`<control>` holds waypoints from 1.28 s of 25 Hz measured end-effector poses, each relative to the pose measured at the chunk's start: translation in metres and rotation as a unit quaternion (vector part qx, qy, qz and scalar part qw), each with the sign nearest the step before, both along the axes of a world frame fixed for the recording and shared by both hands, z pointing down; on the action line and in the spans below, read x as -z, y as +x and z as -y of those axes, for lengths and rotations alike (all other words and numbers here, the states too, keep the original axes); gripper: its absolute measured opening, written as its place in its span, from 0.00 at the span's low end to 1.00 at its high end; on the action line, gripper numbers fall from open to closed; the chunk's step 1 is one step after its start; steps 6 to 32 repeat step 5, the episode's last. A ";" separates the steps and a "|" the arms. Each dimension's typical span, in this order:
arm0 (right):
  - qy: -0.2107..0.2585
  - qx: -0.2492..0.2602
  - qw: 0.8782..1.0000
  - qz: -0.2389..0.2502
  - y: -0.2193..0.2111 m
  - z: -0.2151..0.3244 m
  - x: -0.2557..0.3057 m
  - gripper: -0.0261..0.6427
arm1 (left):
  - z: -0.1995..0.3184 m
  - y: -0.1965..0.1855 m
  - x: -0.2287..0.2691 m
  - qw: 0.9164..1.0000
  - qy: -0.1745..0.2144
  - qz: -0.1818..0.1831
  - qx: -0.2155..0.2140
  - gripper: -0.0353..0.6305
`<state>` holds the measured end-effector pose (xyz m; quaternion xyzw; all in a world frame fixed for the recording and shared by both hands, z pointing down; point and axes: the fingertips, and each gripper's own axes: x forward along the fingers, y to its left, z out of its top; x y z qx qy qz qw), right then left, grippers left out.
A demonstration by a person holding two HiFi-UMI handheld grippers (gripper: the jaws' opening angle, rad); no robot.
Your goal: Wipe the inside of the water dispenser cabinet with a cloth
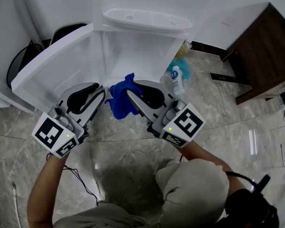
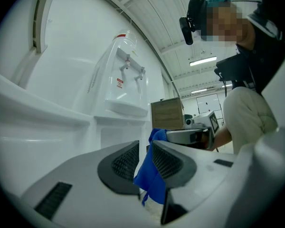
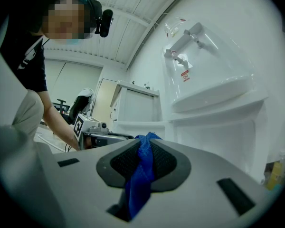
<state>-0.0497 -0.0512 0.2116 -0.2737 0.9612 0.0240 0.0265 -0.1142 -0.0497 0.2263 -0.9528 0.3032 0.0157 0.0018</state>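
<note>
A blue cloth [image 1: 121, 99] hangs bunched between both grippers, just in front of the white water dispenser's open lower cabinet [image 1: 133, 56]. My right gripper [image 1: 130, 93] is shut on the blue cloth [image 3: 141, 175], which fills the gap between its black pads. Coming from the left, my left gripper [image 1: 103, 91] meets the cloth's other edge, and the cloth [image 2: 152, 175] sits pinched between its jaws too. Both grippers point level, towards each other. The right gripper [image 2: 192, 137] shows in the left gripper view, and the left gripper [image 3: 97, 137] in the right gripper view.
The cabinet door [image 1: 52, 65] stands swung open to the left. The dispenser's drip tray [image 1: 147, 19] juts out above the opening. A white bottle [image 1: 177, 80] stands on the floor at the right, beyond it a dark wooden cabinet [image 1: 266, 46]. A black cable [image 1: 80, 179] lies on the marble floor.
</note>
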 end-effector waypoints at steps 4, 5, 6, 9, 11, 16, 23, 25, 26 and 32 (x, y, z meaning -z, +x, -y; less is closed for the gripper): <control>-0.003 -0.005 1.000 -0.004 0.002 0.001 -0.002 0.11 | 0.001 -0.003 -0.002 1.000 -0.011 -0.012 0.006 0.19; -0.005 -0.006 1.000 -0.004 0.003 0.001 -0.003 0.11 | 0.002 -0.003 -0.003 1.000 -0.013 -0.014 0.008 0.19; -0.005 -0.006 1.000 -0.004 0.003 0.001 -0.003 0.11 | 0.002 -0.003 -0.003 1.000 -0.013 -0.014 0.008 0.19; -0.005 -0.006 1.000 -0.004 0.003 0.001 -0.003 0.11 | 0.002 -0.003 -0.003 1.000 -0.013 -0.014 0.008 0.19; -0.005 -0.006 1.000 -0.004 0.003 0.001 -0.003 0.11 | 0.002 -0.003 -0.003 1.000 -0.013 -0.014 0.008 0.19; -0.005 -0.006 1.000 -0.004 0.003 0.001 -0.003 0.11 | 0.002 -0.003 -0.003 1.000 -0.013 -0.014 0.008 0.19; -0.005 -0.006 1.000 -0.004 0.003 0.001 -0.003 0.11 | 0.002 -0.003 -0.003 1.000 -0.013 -0.014 0.008 0.19; -0.005 -0.006 1.000 -0.004 0.003 0.001 -0.003 0.11 | 0.002 -0.003 -0.003 1.000 -0.013 -0.014 0.008 0.19; -0.005 -0.006 1.000 -0.004 0.003 0.001 -0.003 0.11 | 0.002 -0.003 -0.003 1.000 -0.013 -0.014 0.008 0.19; -0.005 -0.006 1.000 -0.004 0.003 0.001 -0.003 0.11 | 0.002 -0.003 -0.003 1.000 -0.013 -0.014 0.008 0.19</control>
